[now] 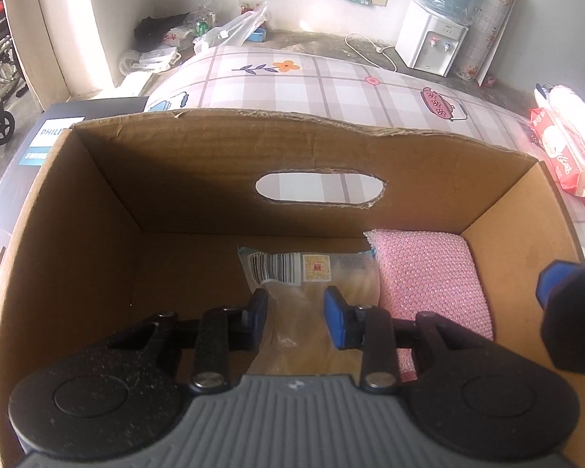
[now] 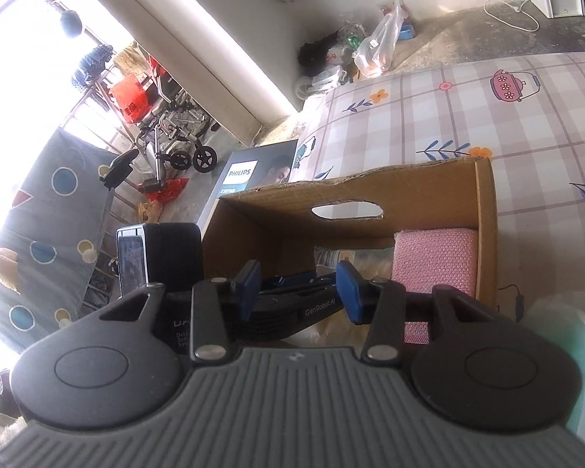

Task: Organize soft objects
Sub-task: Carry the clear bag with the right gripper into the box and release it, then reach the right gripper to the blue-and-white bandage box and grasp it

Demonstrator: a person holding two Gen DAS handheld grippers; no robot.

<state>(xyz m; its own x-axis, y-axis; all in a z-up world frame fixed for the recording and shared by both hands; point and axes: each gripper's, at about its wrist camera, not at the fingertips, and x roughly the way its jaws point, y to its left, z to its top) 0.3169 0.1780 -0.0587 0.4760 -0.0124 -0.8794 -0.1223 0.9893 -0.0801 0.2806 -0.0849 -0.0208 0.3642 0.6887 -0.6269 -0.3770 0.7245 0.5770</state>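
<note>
The pink sponge point(image 1: 429, 277) lies on the bottom of the cardboard box point(image 1: 199, 156), against its right wall, and a clear plastic packet point(image 1: 304, 273) with a barcode label and a square code lies just beside it, to its left. The box stands on a checked tablecloth point(image 1: 312, 89) printed with teapots and flowers. Behind the box, on the concrete floor, stand a white water dispenser point(image 1: 433, 39) and some plastic bags point(image 1: 234, 29). Left of the box is a dark carton point(image 2: 253, 175) that reads "PHILIPS", and further left a wheelchair point(image 2: 175, 132). Right of the box lies a red tissue pack point(image 1: 565, 152).

The left gripper point(image 1: 297, 318) hangs inside the box over the packet, jaws apart and grasping nothing. The right gripper point(image 2: 298, 288) is released too, near the box front; the other tool below it reads "GenRobot.AI".
</note>
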